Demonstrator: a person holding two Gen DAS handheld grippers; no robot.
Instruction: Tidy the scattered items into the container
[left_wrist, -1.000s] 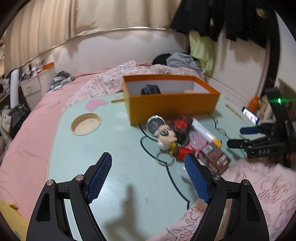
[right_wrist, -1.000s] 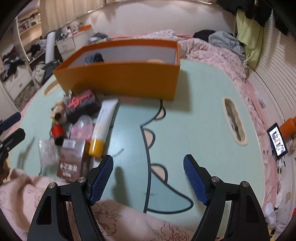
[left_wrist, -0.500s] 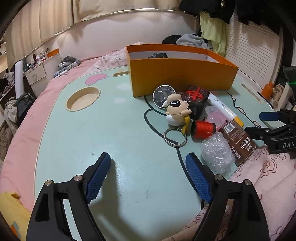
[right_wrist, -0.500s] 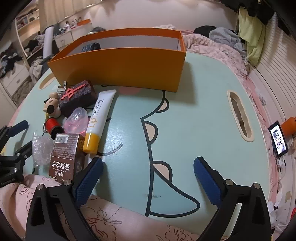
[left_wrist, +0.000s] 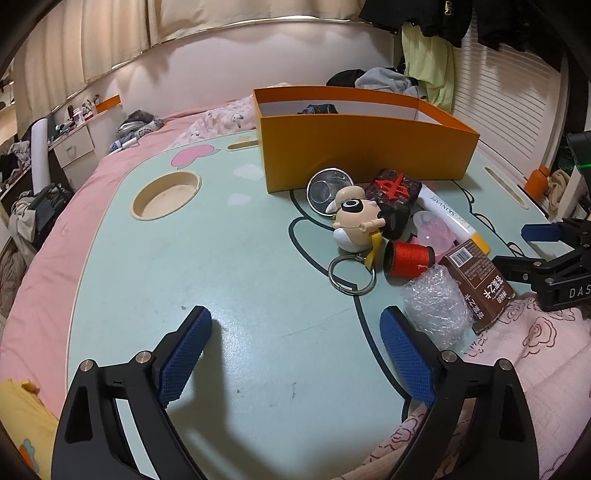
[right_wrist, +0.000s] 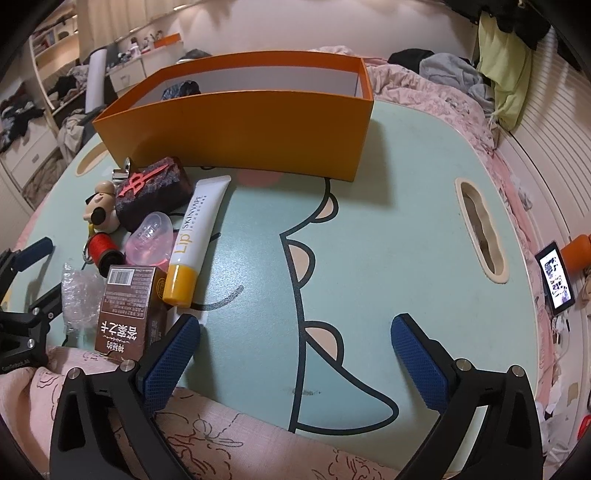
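Green table (left_wrist: 229, 266) under both grippers, jaws opening and empty: reach left gripper (left_wrist: 295, 343) ahead-right for spool (left_wrist: 408, 258), right gripper (right_wrist: 295, 354) ahead-left for tube (right_wrist: 195, 232), toward box (right_wrist: 243, 144) beyond

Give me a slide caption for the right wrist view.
Open right tongs hover over the table beside scattered items and the orange box.

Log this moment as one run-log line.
stage: pre-grasp | left gripper: opening, empty | right gripper: opening, empty | orange box: nearly empty | red thread spool, lip tube: on table
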